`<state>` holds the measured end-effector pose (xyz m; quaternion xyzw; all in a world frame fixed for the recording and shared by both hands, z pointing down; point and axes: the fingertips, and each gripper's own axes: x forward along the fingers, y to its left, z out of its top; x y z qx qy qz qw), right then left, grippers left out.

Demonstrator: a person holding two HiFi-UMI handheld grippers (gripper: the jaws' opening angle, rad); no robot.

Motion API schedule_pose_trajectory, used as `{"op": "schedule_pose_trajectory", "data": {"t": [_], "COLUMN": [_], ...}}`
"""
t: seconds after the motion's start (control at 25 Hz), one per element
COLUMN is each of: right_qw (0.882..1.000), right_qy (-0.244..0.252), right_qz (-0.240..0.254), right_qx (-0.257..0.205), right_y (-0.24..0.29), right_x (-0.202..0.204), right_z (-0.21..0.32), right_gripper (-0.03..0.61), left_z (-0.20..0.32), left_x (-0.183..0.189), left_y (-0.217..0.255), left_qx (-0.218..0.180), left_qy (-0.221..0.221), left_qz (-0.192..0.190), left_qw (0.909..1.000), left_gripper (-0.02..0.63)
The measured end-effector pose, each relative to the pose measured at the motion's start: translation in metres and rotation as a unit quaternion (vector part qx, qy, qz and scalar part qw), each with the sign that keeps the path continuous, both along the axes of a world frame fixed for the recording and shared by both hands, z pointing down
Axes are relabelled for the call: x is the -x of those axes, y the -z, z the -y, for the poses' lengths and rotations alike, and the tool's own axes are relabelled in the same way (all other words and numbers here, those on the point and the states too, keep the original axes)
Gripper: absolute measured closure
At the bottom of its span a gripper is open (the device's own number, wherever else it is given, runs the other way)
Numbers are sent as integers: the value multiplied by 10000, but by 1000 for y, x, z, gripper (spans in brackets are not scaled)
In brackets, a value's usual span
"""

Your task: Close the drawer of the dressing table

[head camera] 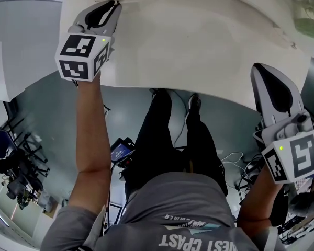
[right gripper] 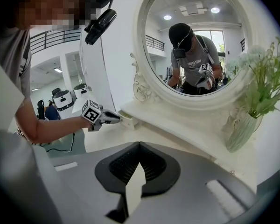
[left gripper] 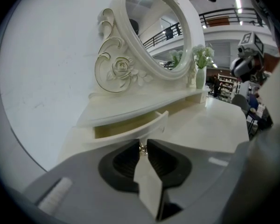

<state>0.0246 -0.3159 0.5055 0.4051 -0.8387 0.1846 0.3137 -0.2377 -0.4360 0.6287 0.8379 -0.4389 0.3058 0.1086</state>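
Person stands over grey-green floor (head camera: 52, 114), legs at 6 o'clock of the head view, loose cables (head camera: 235, 161) beside the feet toward 4 o'clock. Left forearm (head camera: 91, 140) bare, stretched straight out toward 12 o'clock, wrist level. It carries the left gripper (head camera: 114, 5) at roughly 11 o'clock, marker cube (head camera: 83, 56) facing up. Its jaws are nearly together, only a narrow slit between the dark pads, and the tips pinch a small metal knob (left gripper: 142, 148) on the drawer front. Right gripper (head camera: 262, 75) sits at 3 o'clock, held low and back at the table's near edge, pointing toward 12 o'clock. Its jaws are closed tip to tip with nothing between them. The dressing table (head camera: 199, 46) is cream white with a bare, curved top. The drawer (left gripper: 130, 127) is partly pulled out from under the low shelf below the mirror (left gripper: 154, 31), at the table's left end, its curved front standing proud and the cavity showing behind it. The mirror is oval, with a carved rose scroll at its left side. A pale vase of white flowers (right gripper: 242, 125) stands on the shelf at the mirror's right. Beyond is a tall hall with white walls, a balcony railing (left gripper: 224, 17) at 1 o'clock in the left gripper view, and ceiling lights.
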Motion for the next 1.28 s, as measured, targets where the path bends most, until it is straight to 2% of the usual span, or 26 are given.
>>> {"op": "schedule_pose_trajectory", "data": {"t": [0.52, 0.84, 1.28], "right_qw": [9999, 9998, 9999], "right_qy": [-123, -181, -50], "right_qz": [-52, -72, -26], "right_qx": [-1, -54, -155], "right_y": [9, 22, 20], "right_x": [-9, -19, -2], "right_z": [6, 3, 5], "right_gripper": [577, 577, 577], "left_z": [41, 42, 39], "left_x": [-14, -23, -8], "left_y": [10, 16, 10], "left_qx": [-94, 51, 224], "left_qy": [-132, -89, -2], "left_qz": [97, -168, -405], "left_qw": [9998, 9998, 9989], "left_gripper": [563, 563, 558]}}
